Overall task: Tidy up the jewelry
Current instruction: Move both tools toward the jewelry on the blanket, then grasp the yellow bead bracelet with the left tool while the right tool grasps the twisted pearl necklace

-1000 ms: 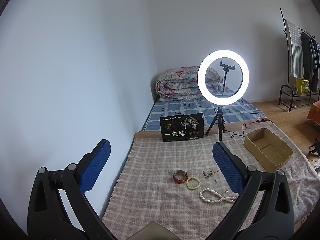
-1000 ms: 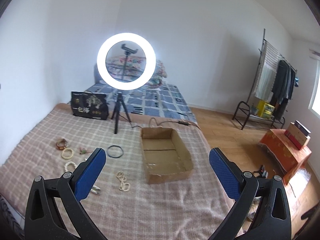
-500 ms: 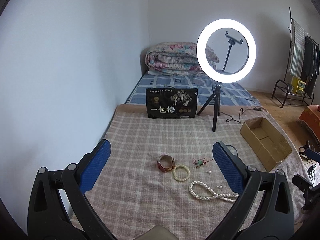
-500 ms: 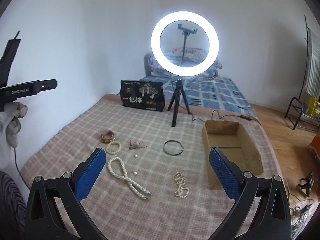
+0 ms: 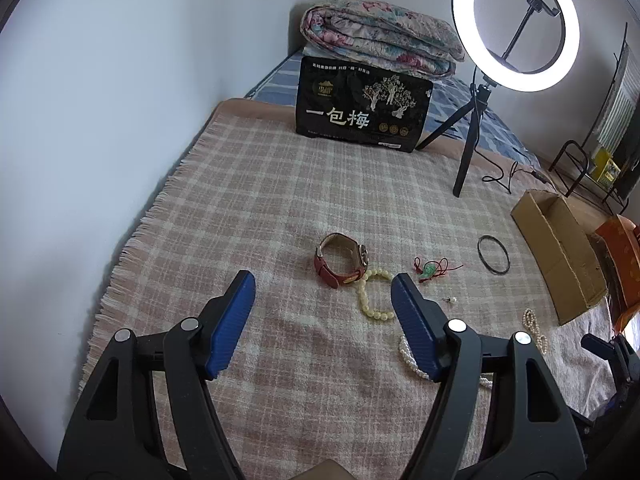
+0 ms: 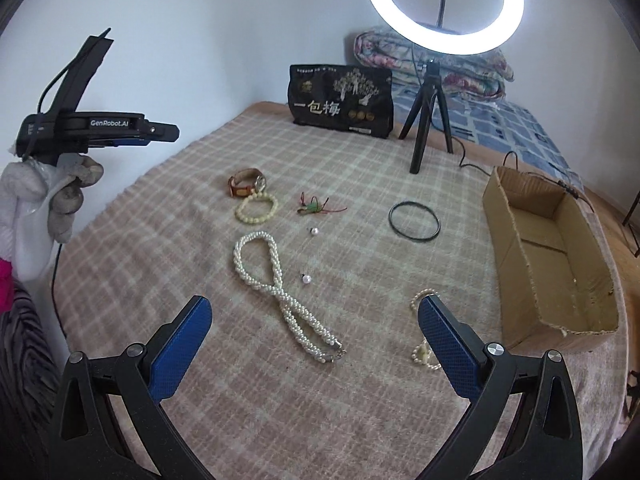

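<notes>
Jewelry lies on a plaid blanket (image 5: 248,200). A red-strapped watch (image 5: 340,260) (image 6: 246,184), a yellow bead bracelet (image 5: 370,294) (image 6: 256,208), a red-green charm (image 5: 432,270) (image 6: 318,206), a black ring (image 5: 493,255) (image 6: 414,222), a twisted pearl necklace (image 6: 280,288), two loose pearls (image 6: 314,231) and a small pearl strand (image 6: 424,354) are spread out. My left gripper (image 5: 323,284) is open above the blanket, just short of the watch. My right gripper (image 6: 314,312) is open above the pearl necklace. An open cardboard box (image 6: 548,248) (image 5: 558,248) stands at the right.
A lit ring light on a tripod (image 6: 430,120) (image 5: 476,132) and a black snack bag (image 5: 362,110) (image 6: 340,102) stand at the blanket's far edge. A folded quilt (image 5: 380,42) lies behind. A white wall runs along the left. The gloved hand holding the left gripper (image 6: 60,192) shows at the left.
Both grippers have moved down and forward toward the jewelry, which now looks much closer. The right view swung left from the box to the necklace. Both stay open.
</notes>
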A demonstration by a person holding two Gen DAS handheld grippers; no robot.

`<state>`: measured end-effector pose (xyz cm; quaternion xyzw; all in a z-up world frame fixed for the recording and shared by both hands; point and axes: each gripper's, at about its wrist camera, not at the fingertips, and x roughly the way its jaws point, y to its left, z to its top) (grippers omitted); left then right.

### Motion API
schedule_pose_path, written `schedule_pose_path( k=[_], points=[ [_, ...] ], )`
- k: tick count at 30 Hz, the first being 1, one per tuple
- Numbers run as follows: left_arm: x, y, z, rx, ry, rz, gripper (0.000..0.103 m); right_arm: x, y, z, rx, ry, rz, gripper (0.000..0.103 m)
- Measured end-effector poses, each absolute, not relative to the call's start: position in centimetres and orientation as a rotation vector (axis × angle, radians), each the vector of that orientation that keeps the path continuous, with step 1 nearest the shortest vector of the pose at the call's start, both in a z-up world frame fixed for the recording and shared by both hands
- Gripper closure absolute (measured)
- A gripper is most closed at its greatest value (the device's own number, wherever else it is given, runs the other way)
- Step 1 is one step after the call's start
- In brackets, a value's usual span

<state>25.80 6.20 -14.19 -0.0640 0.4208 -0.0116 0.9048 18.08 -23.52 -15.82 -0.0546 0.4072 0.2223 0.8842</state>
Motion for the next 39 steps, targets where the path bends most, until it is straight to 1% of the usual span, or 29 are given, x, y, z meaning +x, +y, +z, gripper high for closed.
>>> schedule_pose_path(
  k=[1,2,5,10,11,13,18,19,26,30,36,39],
  points=[
    [26.1,6.0,-14.6,-0.133,0.883,-0.029,0.034,18.4,-23.3,-16.3,-0.111,0.862,0.476,0.005],
    [26.3,5.7,-15.1,-0.135,0.899,-0.039,0.039,18.6,-23.0,-16.6,-0.114,0.871,0.491,0.006],
    [27.2,4.9,-16.2,-0.148,0.942,-0.064,0.042,19.1,-22.4,-17.2,-0.131,0.868,0.512,0.006],
    [28.1,3.8,-17.4,-0.158,0.982,-0.073,0.043,19.7,-21.4,-18.9,-0.172,0.883,0.541,0.006],
    [28.2,3.6,-17.8,-0.169,0.995,-0.081,0.043,19.8,-21.2,-19.2,-0.181,0.888,0.548,0.007],
    [28.6,2.8,-18.5,-0.167,1.021,-0.096,0.043,20.0,-20.8,-19.7,-0.199,0.895,0.563,0.015],
    [29.6,1.5,-21.3,-0.177,1.107,-0.102,0.053,20.6,-20.3,-20.3,-0.208,0.895,0.572,0.016],
    [29.8,1.5,-21.8,-0.190,1.123,-0.098,0.057,20.7,-20.3,-20.4,-0.211,0.895,0.575,0.016],
    [31.3,1.7,-23.8,-0.250,1.154,-0.053,0.058,21.0,-19.6,-21.2,-0.234,0.901,0.588,0.017],
    [32.2,1.9,-24.7,-0.293,1.171,-0.037,0.058,21.4,-19.5,-21.6,-0.249,0.909,0.593,0.024],
    [32.9,1.1,-25.6,-0.253,1.178,-0.012,0.058,22.1,-19.9,-22.0,-0.224,0.931,0.609,0.029],
    [33.0,1.0,-25.8,-0.246,1.182,-0.001,0.058,22.5,-20.1,-22.3,-0.193,0.947,0.620,0.030]
  ],
)
